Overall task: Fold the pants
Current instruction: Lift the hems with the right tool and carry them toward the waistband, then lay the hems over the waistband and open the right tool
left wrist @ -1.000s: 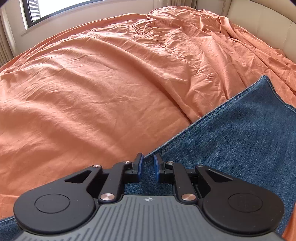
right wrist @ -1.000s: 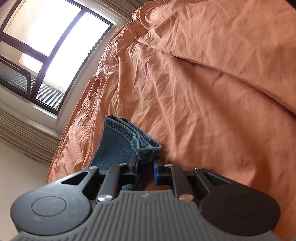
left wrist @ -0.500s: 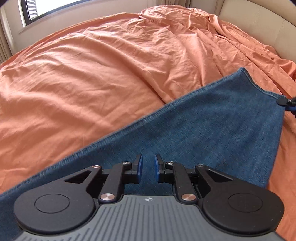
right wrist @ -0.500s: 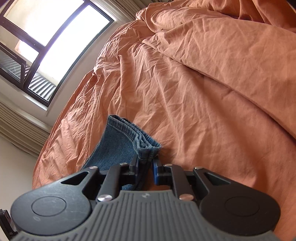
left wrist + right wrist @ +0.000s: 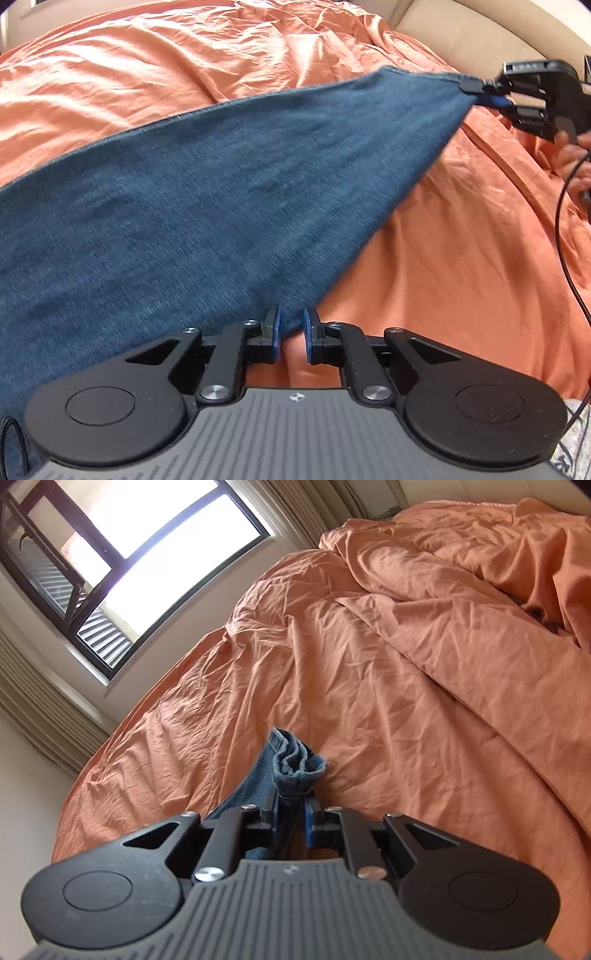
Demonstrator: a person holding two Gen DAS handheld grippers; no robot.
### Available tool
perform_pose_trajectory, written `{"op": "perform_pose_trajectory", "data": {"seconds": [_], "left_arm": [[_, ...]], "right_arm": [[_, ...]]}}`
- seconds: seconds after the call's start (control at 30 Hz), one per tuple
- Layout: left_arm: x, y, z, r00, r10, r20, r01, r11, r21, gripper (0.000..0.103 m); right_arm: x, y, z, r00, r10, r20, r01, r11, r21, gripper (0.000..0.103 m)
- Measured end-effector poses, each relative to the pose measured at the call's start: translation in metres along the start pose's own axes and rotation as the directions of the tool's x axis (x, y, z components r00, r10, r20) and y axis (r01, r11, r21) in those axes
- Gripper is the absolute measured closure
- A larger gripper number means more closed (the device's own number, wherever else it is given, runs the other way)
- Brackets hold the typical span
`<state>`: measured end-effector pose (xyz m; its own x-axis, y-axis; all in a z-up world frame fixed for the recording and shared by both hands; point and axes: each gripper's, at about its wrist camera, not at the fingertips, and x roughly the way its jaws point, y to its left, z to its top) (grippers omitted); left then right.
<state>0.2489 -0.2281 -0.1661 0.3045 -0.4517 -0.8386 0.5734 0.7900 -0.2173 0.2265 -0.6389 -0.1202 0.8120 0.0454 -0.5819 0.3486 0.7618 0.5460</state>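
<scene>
- Pants (image 5: pixel 177 206) stretch taut above the orange bed (image 5: pixel 461 277).
- Right gripper (image 5: pixel 291 805) jaws clench the bunched hem.
- Left gripper (image 5: pixel 291 332) jaws pinch the denim edge.

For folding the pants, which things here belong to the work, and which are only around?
Belong to the work:
- jeans
- left gripper, pinching a jeans edge
- right gripper, shut on a bunched jeans corner

Only around:
- orange bed cover
- window
- curtains
- beige headboard
</scene>
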Motion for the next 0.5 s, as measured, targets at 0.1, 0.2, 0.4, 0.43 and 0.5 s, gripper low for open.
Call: {"op": "perform_pose_trajectory", "data": {"seconds": [0.1, 0.2, 0.4, 0.43, 0.5], "left_arm": [[-0.020, -0.004, -0.010, 0.998, -0.055, 0.005, 0.055, 0.998, 0.016, 0.091], [-0.054, 0.002, -0.015, 0.997, -0.050, 0.058, 0.049, 0.999, 0.010, 0.091], [-0.130, 0.044, -0.016, 0.986, -0.005, 0.169, 0.018, 0.997, -0.075, 0.091], [-0.141, 0.053, -0.016, 0.982, 0.010, 0.186, 0.008, 0.996, -0.093, 0.091], [-0.163, 0.073, -0.017, 0.974, 0.046, 0.223, -0.017, 0.992, -0.128, 0.091]], "right_arm": [[-0.020, 0.035, 0.006, 0.999, 0.029, 0.042, -0.025, 0.995, -0.097, 0.095], [-0.042, 0.079, 0.008, 0.995, 0.068, 0.080, -0.049, 0.976, -0.212, 0.095], [-0.080, 0.181, -0.007, 0.980, 0.158, 0.121, -0.092, 0.899, -0.427, 0.095], [-0.084, 0.197, -0.011, 0.977, 0.177, 0.120, -0.104, 0.883, -0.457, 0.095], [-0.091, 0.235, -0.024, 0.972, 0.208, 0.112, -0.123, 0.849, -0.514, 0.095]]}}
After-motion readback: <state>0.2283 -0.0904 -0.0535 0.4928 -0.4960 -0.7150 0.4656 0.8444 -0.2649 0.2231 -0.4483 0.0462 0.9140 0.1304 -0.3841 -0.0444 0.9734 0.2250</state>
